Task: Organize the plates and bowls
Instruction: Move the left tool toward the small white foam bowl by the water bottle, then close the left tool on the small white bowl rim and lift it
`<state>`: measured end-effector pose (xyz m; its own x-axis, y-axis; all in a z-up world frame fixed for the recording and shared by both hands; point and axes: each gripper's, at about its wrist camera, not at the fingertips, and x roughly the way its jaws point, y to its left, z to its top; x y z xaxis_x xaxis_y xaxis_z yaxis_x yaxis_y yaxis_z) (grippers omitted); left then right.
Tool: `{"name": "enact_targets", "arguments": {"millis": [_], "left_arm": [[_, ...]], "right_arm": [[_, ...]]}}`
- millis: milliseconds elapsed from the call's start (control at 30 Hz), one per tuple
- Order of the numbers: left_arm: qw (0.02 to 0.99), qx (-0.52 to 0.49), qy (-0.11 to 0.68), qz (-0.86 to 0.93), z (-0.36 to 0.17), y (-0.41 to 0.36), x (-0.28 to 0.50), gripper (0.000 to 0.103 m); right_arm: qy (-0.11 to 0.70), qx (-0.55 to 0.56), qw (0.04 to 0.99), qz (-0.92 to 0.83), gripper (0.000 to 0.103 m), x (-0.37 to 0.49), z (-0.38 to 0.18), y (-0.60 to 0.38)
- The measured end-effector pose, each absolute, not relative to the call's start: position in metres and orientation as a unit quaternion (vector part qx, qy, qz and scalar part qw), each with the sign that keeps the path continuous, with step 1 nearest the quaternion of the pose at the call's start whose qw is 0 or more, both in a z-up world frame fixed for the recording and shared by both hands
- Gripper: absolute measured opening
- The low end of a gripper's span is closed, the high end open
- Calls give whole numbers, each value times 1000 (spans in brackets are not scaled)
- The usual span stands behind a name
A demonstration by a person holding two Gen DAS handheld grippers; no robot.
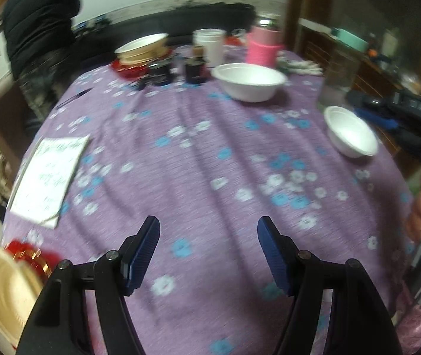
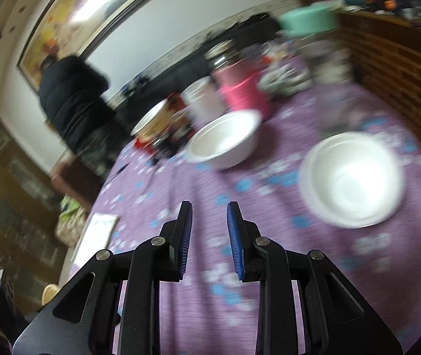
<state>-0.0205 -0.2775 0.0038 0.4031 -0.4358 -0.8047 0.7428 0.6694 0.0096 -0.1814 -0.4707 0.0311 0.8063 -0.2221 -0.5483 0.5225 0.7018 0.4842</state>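
Left gripper (image 1: 209,248): jaws wide, empty. Right gripper (image 2: 209,236): narrow gap, empty. Small bowl (image 1: 351,134): tabletop's right edge; large bowl (image 1: 249,81): near far edge.

On the surface (image 1: 198,159), the large bowl (image 1: 249,81) sits toward the far side, with the small bowl (image 1: 351,131) nearer and to its right, well apart. Behind the large bowl stand a cup (image 1: 209,44) and a jar (image 1: 265,43). Far left, stacked bowls (image 1: 142,48). A notepad (image 1: 49,177) lies at the near left, a plate (image 1: 4,290) at the left edge.
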Motion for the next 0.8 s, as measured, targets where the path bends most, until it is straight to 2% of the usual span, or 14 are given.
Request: {"name": "enact_targets", "arguments": {"millis": [367, 567, 800], "left_arm": [[779, 228, 422, -403, -12, -369, -14, 69], [757, 196, 447, -435, -3, -437, 5, 69], [735, 179, 482, -442, -19, -502, 17, 69]], "right_arm": [[202, 356, 844, -345, 24, -291, 19, -560], [206, 423, 822, -320, 24, -288, -10, -602], [224, 467, 810, -276, 24, -256, -41, -623]]}}
